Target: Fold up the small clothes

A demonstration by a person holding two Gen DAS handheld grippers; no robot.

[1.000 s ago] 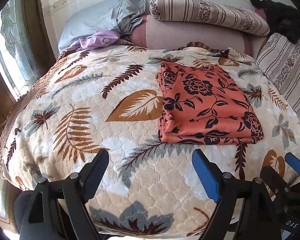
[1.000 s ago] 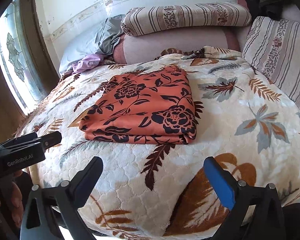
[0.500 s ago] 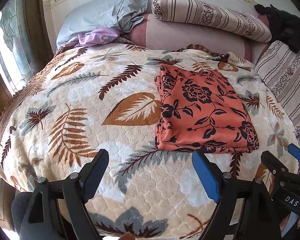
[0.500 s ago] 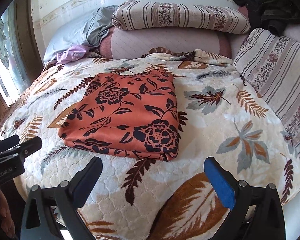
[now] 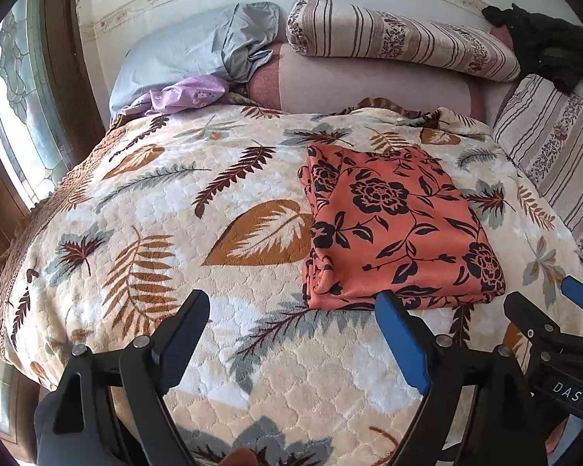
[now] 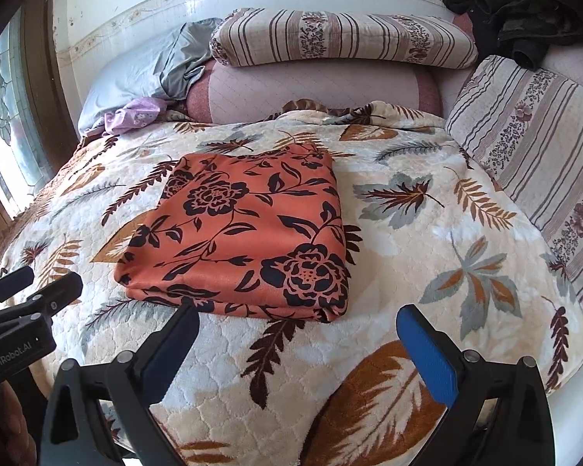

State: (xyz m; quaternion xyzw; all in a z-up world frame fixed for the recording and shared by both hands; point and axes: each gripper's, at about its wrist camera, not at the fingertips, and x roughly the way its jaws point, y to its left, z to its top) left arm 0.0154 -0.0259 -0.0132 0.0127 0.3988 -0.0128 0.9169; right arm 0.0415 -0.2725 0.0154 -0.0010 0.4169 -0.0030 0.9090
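Observation:
An orange cloth with black flowers (image 5: 392, 225) lies folded into a neat rectangle on the leaf-patterned blanket (image 5: 175, 233); it also shows in the right wrist view (image 6: 245, 233). My left gripper (image 5: 291, 334) is open and empty, held above the blanket's near edge, short of the cloth. My right gripper (image 6: 299, 349) is open and empty, just in front of the cloth's near edge. The right gripper also shows at the lower right of the left wrist view (image 5: 552, 310), and the left gripper at the lower left of the right wrist view (image 6: 31, 291).
Striped pillows (image 6: 338, 39) and a pink bolster (image 6: 311, 93) line the head of the bed. A grey pillow (image 5: 182, 54) and a lilac garment (image 5: 182, 95) lie at the back left. Dark clothes (image 6: 517, 23) sit at the back right. A window (image 5: 15, 116) is on the left.
Both grippers have pulled back and risen a little from the bed; the folded cloth looks smaller and farther away. The cloth has not moved. Both grippers stay open.

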